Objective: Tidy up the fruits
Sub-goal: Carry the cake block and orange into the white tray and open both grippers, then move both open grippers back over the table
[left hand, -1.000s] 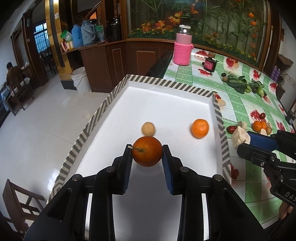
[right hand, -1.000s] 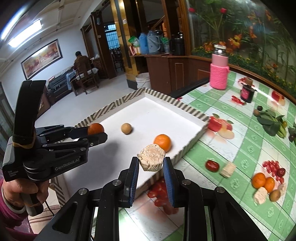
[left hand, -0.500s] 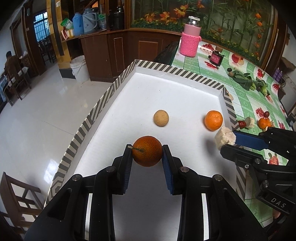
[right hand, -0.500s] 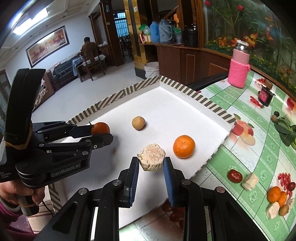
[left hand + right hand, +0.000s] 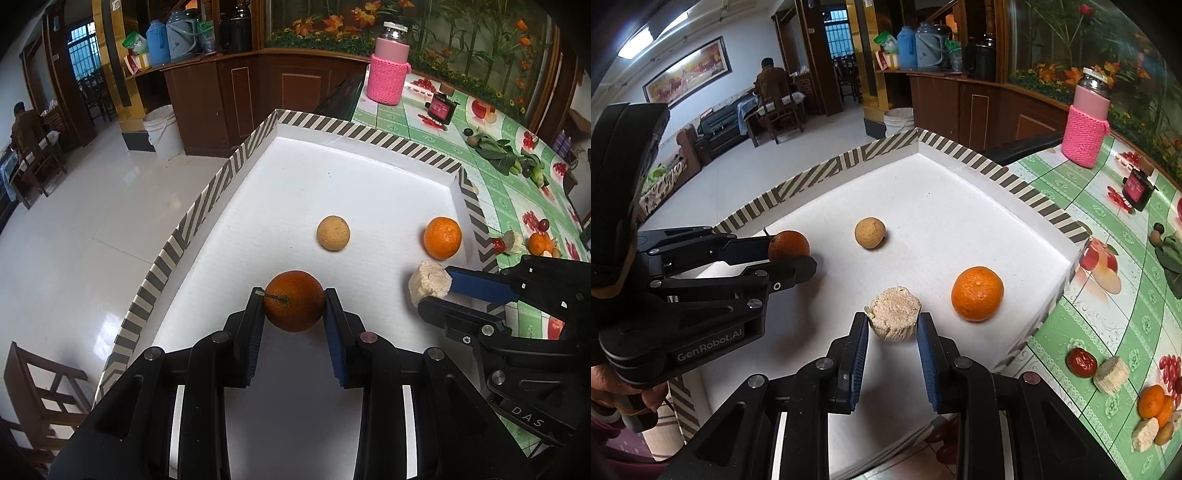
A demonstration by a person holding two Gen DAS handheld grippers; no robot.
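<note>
My left gripper (image 5: 294, 299) is shut on a dark orange (image 5: 294, 305) with a stem, held over the near part of the white tray (image 5: 369, 177). It also shows in the right wrist view (image 5: 788, 249). My right gripper (image 5: 892, 325) is shut on a beige rough chunk (image 5: 894, 318), over the tray's right side; the chunk shows in the left wrist view (image 5: 429, 282) too. A tan round fruit (image 5: 333, 233) and a bright orange (image 5: 442, 237) lie in the tray.
The tray has a striped rim (image 5: 207, 206) and sits at the table's left edge above the floor. On the green tablecloth lie several small fruits (image 5: 1152, 406), a red fruit (image 5: 1081, 361), leafy greens (image 5: 498, 155), a pink-sleeved jar (image 5: 389, 74) and a small dark box (image 5: 441, 109).
My right gripper has carried the beige chunk left, over the rim and into the tray area. My left gripper has moved forward with the dark orange, closer to the tan fruit.
</note>
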